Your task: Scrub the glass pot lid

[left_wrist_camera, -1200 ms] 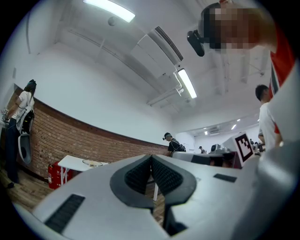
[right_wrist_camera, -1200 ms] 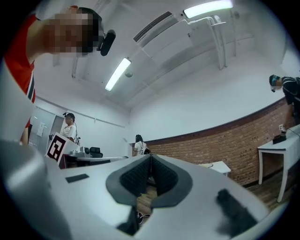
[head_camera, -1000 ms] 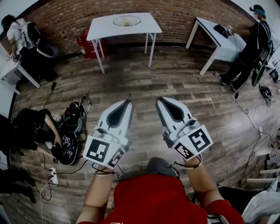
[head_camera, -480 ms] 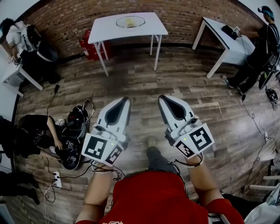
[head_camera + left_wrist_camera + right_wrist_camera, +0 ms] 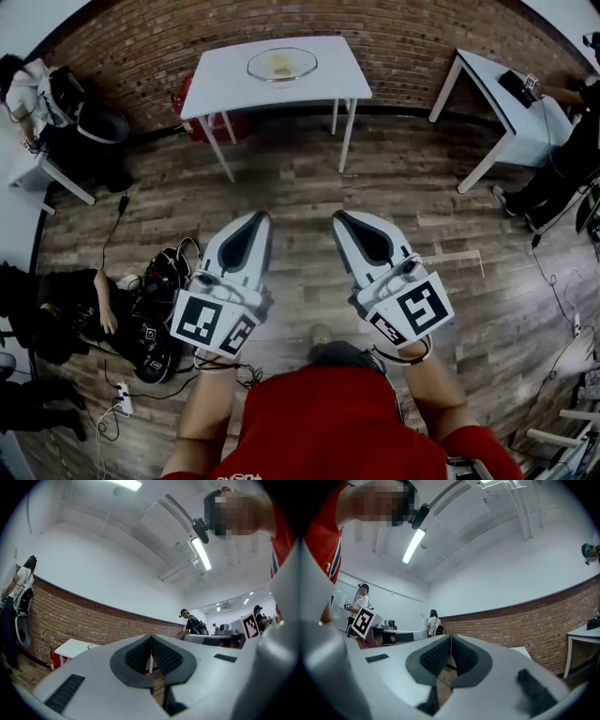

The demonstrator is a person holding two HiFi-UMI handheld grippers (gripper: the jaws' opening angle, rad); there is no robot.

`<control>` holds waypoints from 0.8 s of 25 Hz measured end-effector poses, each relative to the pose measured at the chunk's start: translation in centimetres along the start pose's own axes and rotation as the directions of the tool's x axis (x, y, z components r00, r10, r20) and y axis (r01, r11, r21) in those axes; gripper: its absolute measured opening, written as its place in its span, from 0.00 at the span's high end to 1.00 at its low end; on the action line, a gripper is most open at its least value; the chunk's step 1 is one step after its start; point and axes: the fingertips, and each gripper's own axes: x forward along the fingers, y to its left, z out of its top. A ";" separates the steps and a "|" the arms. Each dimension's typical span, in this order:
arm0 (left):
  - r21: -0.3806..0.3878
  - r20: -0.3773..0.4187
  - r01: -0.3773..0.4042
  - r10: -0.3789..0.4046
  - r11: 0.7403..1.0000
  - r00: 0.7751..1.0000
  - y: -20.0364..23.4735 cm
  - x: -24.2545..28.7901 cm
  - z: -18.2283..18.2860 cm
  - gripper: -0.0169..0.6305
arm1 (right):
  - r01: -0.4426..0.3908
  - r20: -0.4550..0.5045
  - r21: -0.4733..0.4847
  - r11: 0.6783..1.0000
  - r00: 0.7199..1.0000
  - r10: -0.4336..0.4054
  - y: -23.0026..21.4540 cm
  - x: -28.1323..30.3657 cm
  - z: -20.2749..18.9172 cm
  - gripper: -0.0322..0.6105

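Since the earlier frames were taken, the white rectangular table (image 5: 328, 80) against the red brick wall (image 5: 412, 37) sits larger and lower in the head view. The black cable and gear heap (image 5: 155, 291) on the floor has slid toward the left edge.
- Round glass pot lid (image 5: 281, 64): one, lying flat near the middle of that table, well apart from both grippers.
- Left gripper (image 5: 257, 217) and right gripper (image 5: 341, 217): two, side by side above the floor, jaws pressed together with nothing between them.
- Open room: bare wood-plank floor (image 5: 394, 178) runs from the grippers to the table legs.
- Edges: a second white table (image 5: 492, 80) at right, the gear heap at left.
- Other people: three, all at the margins.
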 end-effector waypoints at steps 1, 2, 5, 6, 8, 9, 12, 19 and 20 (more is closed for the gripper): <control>0.002 -0.003 -0.008 0.008 1.000 1.000 0.4 1.4 -0.1 0.95 | -0.008 0.001 0.005 1.000 1.000 0.008 -1.4 0.7 -0.1 0.90; 0.005 -0.006 -0.016 0.016 1.000 1.000 0.8 2.8 -0.3 0.95 | -0.014 0.001 0.010 1.000 1.000 0.014 -2.9 1.4 -0.2 0.90; 0.014 -0.015 -0.033 0.034 0.999 0.999 2.0 6.4 -0.3 0.95 | -0.022 0.002 0.025 0.999 1.000 0.022 -6.8 3.6 -0.5 0.90; 0.016 -0.019 -0.039 0.040 0.999 0.999 2.5 7.3 -0.4 0.95 | -0.025 0.002 0.030 0.999 1.000 0.025 -7.7 4.4 -0.6 0.90; 0.018 -0.025 -0.048 0.048 0.999 0.999 3.7 8.7 -0.5 0.95 | -0.032 -0.001 0.037 0.999 0.999 0.032 -9.0 5.8 -1.0 0.90; 0.018 -0.025 -0.050 0.050 0.999 0.998 4.3 9.4 -0.6 0.95 | -0.036 -0.002 0.039 0.999 0.999 0.036 -9.5 6.6 -1.2 0.90; 0.019 -0.025 -0.051 0.052 0.999 0.998 6.3 11.6 -0.6 0.95 | -0.038 -0.005 0.042 0.998 0.999 0.039 -11.2 9.0 -1.5 0.90; 0.013 -0.005 -0.036 0.036 0.999 0.999 11.8 17.6 -1.8 0.95 | -0.032 -0.010 0.020 0.999 0.999 0.032 -15.5 15.3 -3.2 0.90; 0.017 -0.001 -0.033 0.033 0.999 0.999 12.8 18.6 -1.8 0.95 | -0.028 -0.010 0.017 0.999 1.000 0.028 -16.3 16.4 -3.4 0.90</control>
